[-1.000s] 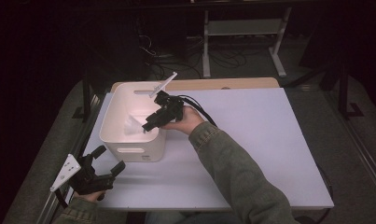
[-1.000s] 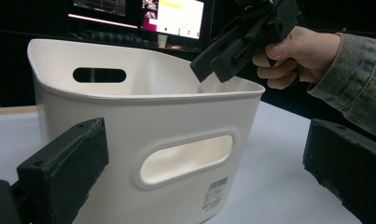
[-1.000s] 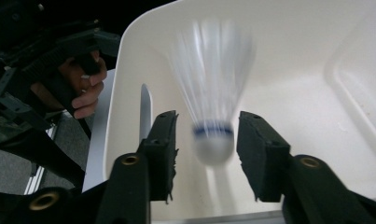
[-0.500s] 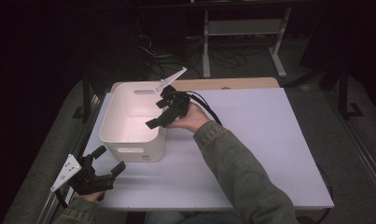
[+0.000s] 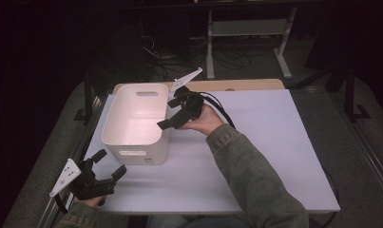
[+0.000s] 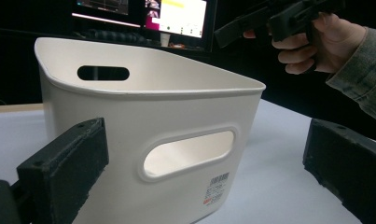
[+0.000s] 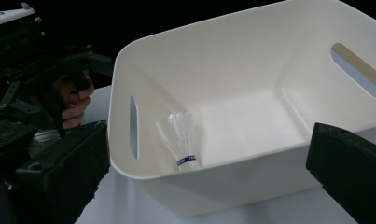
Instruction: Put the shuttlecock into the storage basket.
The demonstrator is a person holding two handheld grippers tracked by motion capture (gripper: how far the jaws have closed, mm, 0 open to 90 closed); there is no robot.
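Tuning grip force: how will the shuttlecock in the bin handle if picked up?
The shuttlecock is probably very light: a thin translucent skirt on a small cork. That skirt looks fragile and would likely crush in a hard pinch. It lies tilted near the bin wall, so a nudge may roll it in an arc.

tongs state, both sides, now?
Left tongs: open, empty, near the white plastic bin.
Right tongs: open, empty, at the bin's rim; white shuttlecock lies inside.
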